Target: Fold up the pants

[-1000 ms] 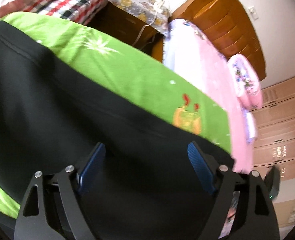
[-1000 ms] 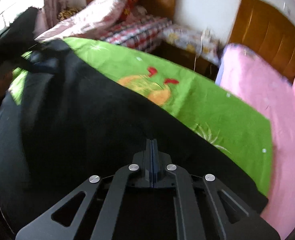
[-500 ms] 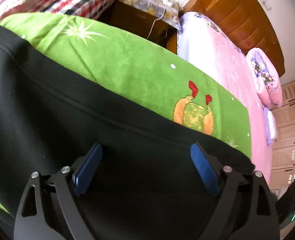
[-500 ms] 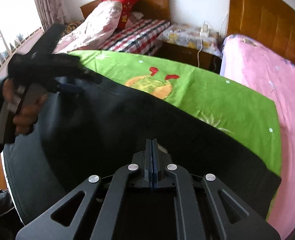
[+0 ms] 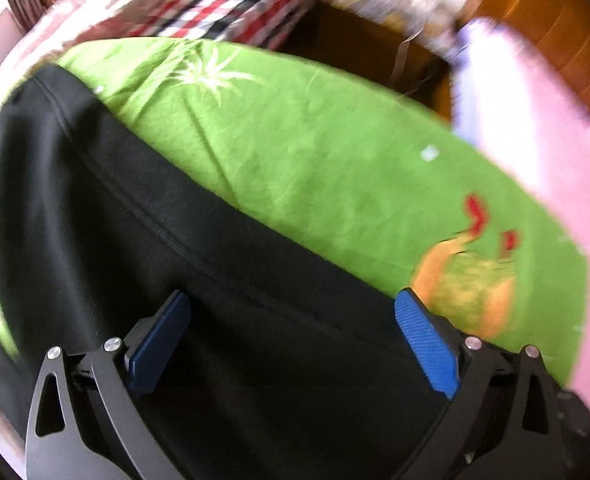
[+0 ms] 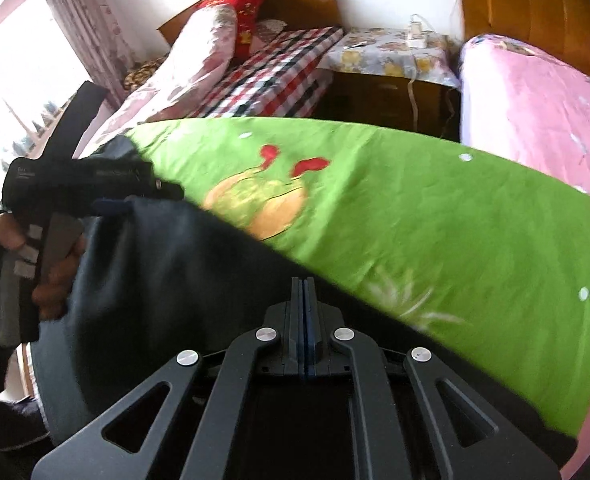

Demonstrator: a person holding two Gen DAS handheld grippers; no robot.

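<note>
So the black pants (image 5: pixel 143 264) are spread across the green bedsheet (image 5: pixel 335 168). Left gripper (image 5: pixel 291 344) hovers over them with fingers wide apart, probably lining up a pinch, while the right gripper (image 6: pixel 304 300) has its fingers pressed together, likely pinching a fabric edge.

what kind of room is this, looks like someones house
Most likely a home bedroom. The black pants lie on a green bedspread; beside it are a second bed with a pink cover and wooden headboard, a plaid-covered bed with pillows, and a nightstand between them.
</note>
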